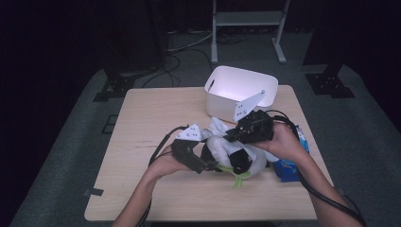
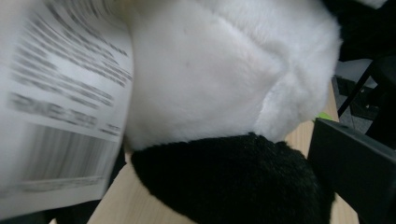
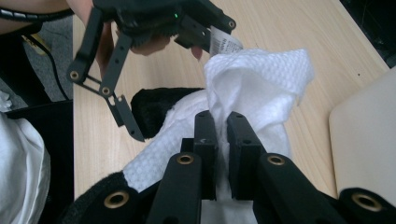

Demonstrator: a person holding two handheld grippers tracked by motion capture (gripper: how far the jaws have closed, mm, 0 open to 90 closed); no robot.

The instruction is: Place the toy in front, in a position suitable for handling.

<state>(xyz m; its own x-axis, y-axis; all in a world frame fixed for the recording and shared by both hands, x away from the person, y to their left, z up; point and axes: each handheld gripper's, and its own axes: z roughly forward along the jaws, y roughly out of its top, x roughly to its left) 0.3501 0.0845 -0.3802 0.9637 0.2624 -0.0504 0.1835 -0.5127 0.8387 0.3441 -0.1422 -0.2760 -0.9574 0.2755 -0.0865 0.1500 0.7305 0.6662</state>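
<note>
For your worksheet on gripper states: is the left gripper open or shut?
Open. In the right gripper view the left gripper has its black jaws spread wide beside the white waffle-textured cloth, gripping nothing.

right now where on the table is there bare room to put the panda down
The left half of the table is bare wood, from the left edge to the left gripper. The front strip under the forearms is free too. It is crowded to the right: the panda, the white cloth, the white bin and a blue pack.
</note>
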